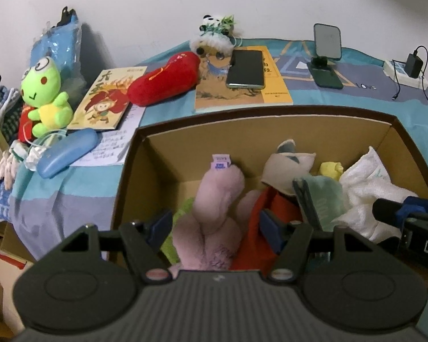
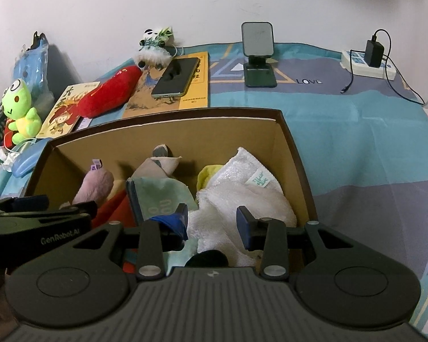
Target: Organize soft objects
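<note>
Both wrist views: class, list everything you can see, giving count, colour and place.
Cardboard box: 1, brown, near centre
Pink plush: 1, in box, left
White towel: 1, in box, right
Frog plush: 1, green, far left
Red plush: 1, behind box
Panda plush: 1, by wall
Phone: 1, dark, on yellow book
Phone stand: 1, green
Charger: 1, black, on power strip
Left tool: open, over pink plush
Right tool: open, over towel
</note>
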The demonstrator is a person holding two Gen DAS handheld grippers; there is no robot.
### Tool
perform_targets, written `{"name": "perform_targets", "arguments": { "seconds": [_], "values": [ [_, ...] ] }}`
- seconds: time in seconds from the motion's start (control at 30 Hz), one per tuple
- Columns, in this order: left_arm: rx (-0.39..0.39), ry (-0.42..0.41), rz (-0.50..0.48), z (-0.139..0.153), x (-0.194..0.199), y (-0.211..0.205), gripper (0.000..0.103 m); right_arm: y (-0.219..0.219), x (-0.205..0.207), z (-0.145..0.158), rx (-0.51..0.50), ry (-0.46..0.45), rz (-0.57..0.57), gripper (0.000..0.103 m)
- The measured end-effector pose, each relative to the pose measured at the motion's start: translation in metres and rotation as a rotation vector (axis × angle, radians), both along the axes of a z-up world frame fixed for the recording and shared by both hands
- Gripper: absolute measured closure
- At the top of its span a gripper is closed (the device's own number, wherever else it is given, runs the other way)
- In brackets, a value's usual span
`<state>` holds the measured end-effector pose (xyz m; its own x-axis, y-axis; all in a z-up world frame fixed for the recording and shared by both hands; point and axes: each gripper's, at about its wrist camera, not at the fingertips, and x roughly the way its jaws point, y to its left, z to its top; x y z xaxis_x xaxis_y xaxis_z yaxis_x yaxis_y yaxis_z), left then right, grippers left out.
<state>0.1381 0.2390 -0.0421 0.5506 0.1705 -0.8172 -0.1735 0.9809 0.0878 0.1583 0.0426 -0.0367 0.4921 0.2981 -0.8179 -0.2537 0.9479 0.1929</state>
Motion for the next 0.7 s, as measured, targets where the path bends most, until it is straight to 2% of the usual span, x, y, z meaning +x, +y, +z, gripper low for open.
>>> {"name": "perform_targets", "arguments": {
  "seconds": [0.7],
  "values": [
    [0.009, -0.021, 0.006, 0.004, -0.0073, 0.0014, 0.038, -0.0023, -0.0056, 0.0013, 0.023, -0.008, -0.01, 0.082]
  ]
}}
